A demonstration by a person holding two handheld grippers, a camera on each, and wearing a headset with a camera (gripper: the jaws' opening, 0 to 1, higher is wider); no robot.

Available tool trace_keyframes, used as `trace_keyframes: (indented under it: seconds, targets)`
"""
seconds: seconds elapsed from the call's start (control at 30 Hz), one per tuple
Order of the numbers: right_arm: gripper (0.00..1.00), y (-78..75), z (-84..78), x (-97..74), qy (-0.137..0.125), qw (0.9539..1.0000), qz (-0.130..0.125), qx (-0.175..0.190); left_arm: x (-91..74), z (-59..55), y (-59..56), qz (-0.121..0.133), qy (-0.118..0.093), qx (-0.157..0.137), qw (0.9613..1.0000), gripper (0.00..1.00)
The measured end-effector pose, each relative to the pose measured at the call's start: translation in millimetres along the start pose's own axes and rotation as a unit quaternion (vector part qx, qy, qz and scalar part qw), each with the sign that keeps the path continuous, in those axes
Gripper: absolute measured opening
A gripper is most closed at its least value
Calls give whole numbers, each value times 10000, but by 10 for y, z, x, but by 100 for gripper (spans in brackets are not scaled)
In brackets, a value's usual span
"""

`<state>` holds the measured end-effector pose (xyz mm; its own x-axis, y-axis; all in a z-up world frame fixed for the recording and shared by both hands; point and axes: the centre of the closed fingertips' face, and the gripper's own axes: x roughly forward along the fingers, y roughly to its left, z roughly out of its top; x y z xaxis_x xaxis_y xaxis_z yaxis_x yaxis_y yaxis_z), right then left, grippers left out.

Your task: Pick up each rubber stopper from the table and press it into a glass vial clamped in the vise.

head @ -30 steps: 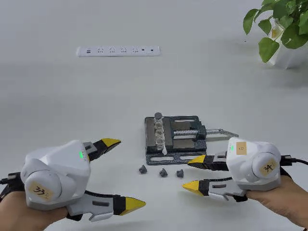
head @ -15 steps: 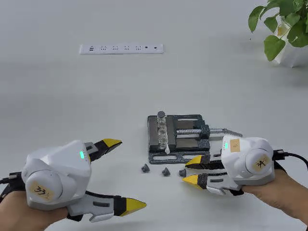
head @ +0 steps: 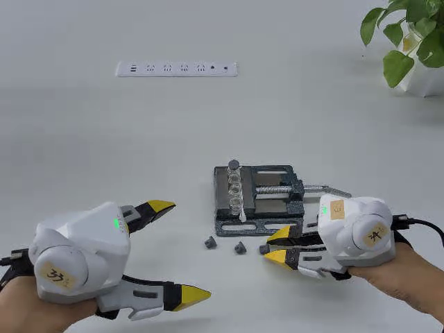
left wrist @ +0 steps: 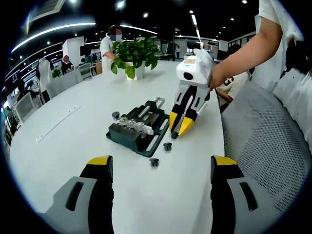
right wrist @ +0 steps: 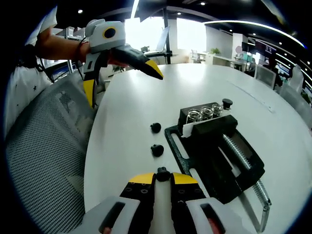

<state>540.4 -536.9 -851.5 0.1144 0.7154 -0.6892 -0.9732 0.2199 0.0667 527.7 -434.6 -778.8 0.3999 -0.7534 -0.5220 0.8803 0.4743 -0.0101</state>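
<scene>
- The right gripper (head: pixel 278 245) is held low over the desk (head: pixel 104 139), just in front of the vise (head: pixel 272 202).
- Its fingers are drawn in close on either side of a stopper (right wrist: pixel 162 173). Whether the stopper is already pinched cannot be told.
- That stopper appears to rest on the desk. A second stopper (head: pixel 240 247) and a third stopper (head: pixel 209 242) lie loose near it, to the left.
- The left gripper (head: pixel 176 250) is held well apart from the work, with its fingers spread wide and nothing held.
- The vials (head: pixel 236 191) are clamped upright in a row. The far vial (head: pixel 234 166) is already plugged, and the rest look open.
- Handling, as judged: the stopper is taken to be light, soft, grippy rubber, small and easily tipped or rolled.
- It is best held across its sides, with the narrow end left free for the vial mouth.
- The glass is judged fragile, so pressing should be straight down and gentle.
</scene>
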Motion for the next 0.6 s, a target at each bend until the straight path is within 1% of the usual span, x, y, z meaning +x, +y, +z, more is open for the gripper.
trace_keyframes:
  seconds: [0.2, 0.33, 0.43, 0.47, 0.53, 0.6]
  targets:
    - [6, -2, 23, -19, -27, 10000, 2, 29, -8, 46, 6, 9, -45, 16, 10000, 79]
    - [6, 7, 72, -77, -88, 10000, 1, 44, -14, 106, 10, 18, -120, 36, 9999, 77]
    - [6, 43, 190, -169, -242, 9997, 17, 82, -22, 178, 0, 16, -189, 78, 9998, 73]
    - [6, 67, 259, -222, -335, 9994, 31, 91, -29, 221, -3, 17, -234, 86, 9997, 73]
    - [6, 116, 363, -315, -427, 9991, 73, 40, -39, 298, -11, 2, -315, 69, 9995, 71]
    - [6, 159, 456, -392, -521, 9986, 125, 7, -47, 352, -33, -43, -349, 77, 9994, 65]
